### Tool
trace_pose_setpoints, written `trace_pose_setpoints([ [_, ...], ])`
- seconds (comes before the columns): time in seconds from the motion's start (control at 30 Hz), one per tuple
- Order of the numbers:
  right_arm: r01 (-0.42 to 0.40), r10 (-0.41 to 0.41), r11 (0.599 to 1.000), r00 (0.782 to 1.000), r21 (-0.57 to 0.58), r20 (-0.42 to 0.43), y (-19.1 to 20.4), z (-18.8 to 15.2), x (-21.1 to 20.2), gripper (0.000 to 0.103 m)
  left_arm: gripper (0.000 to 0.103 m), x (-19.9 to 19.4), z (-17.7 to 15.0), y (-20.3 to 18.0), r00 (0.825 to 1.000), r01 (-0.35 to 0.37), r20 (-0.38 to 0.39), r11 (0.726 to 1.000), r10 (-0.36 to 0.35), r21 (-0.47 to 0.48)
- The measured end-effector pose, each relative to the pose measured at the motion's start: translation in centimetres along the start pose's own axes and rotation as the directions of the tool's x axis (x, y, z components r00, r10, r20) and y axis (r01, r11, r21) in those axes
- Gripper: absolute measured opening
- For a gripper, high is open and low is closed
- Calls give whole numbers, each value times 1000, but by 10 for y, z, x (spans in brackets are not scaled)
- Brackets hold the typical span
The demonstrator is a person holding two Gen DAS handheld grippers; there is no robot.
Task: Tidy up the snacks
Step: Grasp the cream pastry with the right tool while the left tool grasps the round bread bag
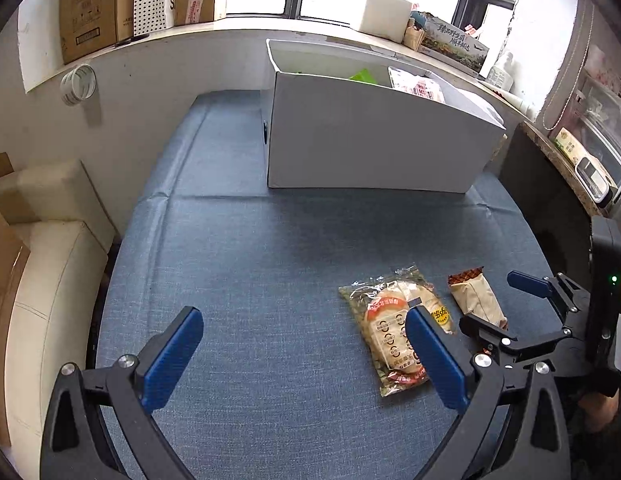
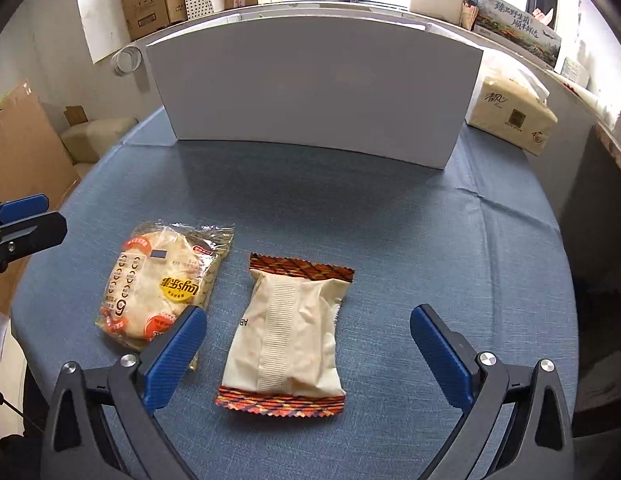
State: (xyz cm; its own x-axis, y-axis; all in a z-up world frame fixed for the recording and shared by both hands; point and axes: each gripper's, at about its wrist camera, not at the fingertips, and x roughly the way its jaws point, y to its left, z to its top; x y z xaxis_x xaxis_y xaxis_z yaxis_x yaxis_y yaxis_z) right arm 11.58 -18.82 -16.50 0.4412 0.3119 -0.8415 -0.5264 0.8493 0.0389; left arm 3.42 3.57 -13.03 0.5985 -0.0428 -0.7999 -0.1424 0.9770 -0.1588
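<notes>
Left view alone shows inside the white box point(image 1: 374, 140) at the table's point(image 1: 250, 248) far edge: packets already in it. Right view alone shows a tissue pack point(image 2: 510, 116) beside it. Bun point(image 2: 162, 284) and cream packet point(image 2: 290, 328) lie near the front edge, just apart. Left gripper point(image 1: 302, 356) and right gripper point(image 2: 308, 350) hover low, jaws spread wide, empty.

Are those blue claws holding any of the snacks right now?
No. The left gripper and right gripper are both open and empty; the bread packet and cream snack packet lie untouched on the table.

Blue table point(image 2: 450, 240): white box point(image 2: 310, 92), 2 snack packs point(image 2: 286, 328).
</notes>
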Motion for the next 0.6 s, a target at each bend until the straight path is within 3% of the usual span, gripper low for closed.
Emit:
trace_pose_setpoints([
  [0.17, 21, -21, 1000, 1000, -12, -3, 2, -2, 4, 66, 103, 2, 1, -1, 1000, 7, 1, 1000, -7, 4],
  [0.2, 21, -21, 1000, 1000, -11, 3, 2, -2, 3, 54, 103, 3, 1, -2, 1000, 9, -3, 1000, -9, 4],
  [0.4, -21, 20, 1000, 999, 22, 31, -6, -5, -5, 50, 103, 7, 1, -9, 1000, 9, -19, 1000, -9, 20],
  [0.6, -11, 5, 998, 995, 54, 102, -22, -7, -35, 50, 103, 16, 2, -39, 999, 36, -44, 997, -33, 63],
])
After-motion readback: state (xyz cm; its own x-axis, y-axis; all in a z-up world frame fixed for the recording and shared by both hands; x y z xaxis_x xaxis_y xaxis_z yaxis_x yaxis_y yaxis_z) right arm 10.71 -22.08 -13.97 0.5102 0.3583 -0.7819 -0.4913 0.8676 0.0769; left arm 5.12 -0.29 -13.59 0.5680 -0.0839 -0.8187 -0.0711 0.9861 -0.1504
